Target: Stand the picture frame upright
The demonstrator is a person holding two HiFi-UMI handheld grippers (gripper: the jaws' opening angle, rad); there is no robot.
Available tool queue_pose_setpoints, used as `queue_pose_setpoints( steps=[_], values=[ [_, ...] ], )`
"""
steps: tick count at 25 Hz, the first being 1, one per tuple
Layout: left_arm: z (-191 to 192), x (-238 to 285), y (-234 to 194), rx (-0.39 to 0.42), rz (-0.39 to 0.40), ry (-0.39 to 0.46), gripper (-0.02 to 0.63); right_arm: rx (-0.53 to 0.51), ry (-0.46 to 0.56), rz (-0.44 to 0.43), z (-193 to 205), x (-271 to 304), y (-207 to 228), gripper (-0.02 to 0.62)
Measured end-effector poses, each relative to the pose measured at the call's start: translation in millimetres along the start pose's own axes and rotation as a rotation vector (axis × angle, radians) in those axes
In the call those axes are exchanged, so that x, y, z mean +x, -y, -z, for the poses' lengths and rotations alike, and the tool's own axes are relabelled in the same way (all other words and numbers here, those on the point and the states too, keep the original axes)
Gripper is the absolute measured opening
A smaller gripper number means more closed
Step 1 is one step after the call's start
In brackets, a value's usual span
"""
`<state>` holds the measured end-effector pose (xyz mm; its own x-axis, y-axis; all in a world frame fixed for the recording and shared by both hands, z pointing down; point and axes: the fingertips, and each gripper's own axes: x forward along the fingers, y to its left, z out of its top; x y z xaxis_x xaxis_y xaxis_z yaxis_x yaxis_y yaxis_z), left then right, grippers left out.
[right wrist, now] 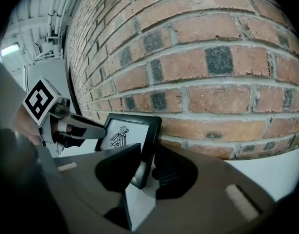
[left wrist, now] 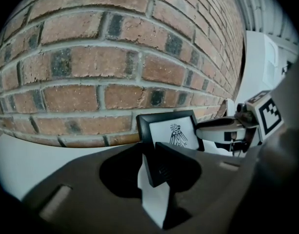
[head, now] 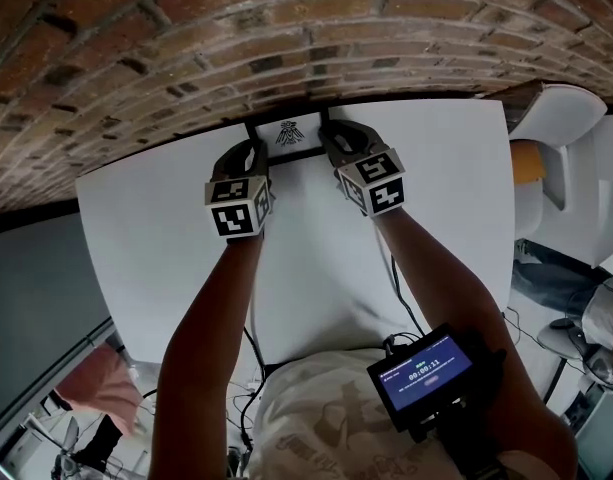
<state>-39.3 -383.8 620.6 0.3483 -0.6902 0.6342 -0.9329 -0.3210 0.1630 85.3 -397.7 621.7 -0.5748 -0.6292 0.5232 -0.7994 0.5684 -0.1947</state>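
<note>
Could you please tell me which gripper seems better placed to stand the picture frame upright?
Marginally right: both grip the picture frame, but the right gripper reaches further along its side than the left gripper.

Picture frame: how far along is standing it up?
Done: the picture frame is raised nearly upright, print facing out, close to the brick wall. In hand: left tongs and right tongs each clamp a side edge. Left: settle it on the white table and let go. Whether it stands alone can't be told yet.
</note>
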Motion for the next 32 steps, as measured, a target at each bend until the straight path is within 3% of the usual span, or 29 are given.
queue_pose_setpoints(
  steps=[11, 20, 32],
  values=[
    [-24, 19, -5, 0.1, -0.023, 0.054, 0.092, -0.055, 0.054, 0.057, -18, 12, 18, 0.098],
    [-21, 32, -6, 0.143, -0.031, 0.027, 0.092, -0.106, 0.04, 0.07, -17, 18, 27, 0.091],
    [-18, 31, -9, 0.119, -0.008, 0.018, 0.118, -0.115, 0.032, 0.085, -13, 18, 28, 0.12]
  ],
)
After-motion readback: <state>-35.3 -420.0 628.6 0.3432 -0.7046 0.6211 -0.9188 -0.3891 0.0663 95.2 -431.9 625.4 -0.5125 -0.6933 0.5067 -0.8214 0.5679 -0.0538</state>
